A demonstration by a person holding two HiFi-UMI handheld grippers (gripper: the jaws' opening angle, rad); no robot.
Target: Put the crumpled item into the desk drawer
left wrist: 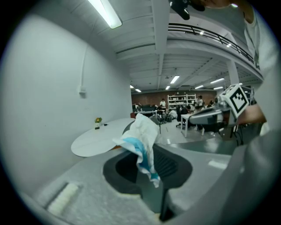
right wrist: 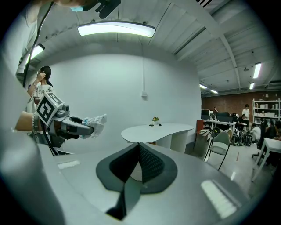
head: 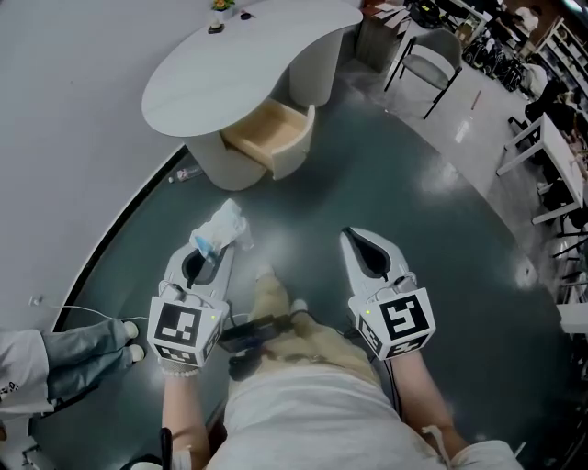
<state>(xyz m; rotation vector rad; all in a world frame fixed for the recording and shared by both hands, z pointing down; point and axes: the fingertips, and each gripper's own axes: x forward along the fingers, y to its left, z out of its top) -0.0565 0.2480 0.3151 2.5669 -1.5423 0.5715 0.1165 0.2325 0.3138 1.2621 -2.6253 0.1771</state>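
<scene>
The crumpled item (head: 223, 225) is a white and blue wad, and my left gripper (head: 214, 248) is shut on it above the dark floor. In the left gripper view the crumpled item (left wrist: 142, 137) sticks up from between the jaws. The white curved desk (head: 230, 64) stands ahead, its wooden drawer (head: 268, 136) pulled open toward me, a good way beyond the wad. My right gripper (head: 353, 240) hovers to the right, shut and empty, its jaws meeting at the tip (right wrist: 139, 148). The right gripper view also catches the left gripper (right wrist: 81, 128) with the wad (right wrist: 96, 121), and the desk (right wrist: 156, 131).
A grey chair (head: 430, 59) stands right of the desk. White tables (head: 556, 151) line the far right. A person's legs in jeans (head: 87, 344) are at the left edge. A small bottle (head: 186, 173) lies on the floor by the desk base. A little plant (head: 219, 7) sits on the desktop.
</scene>
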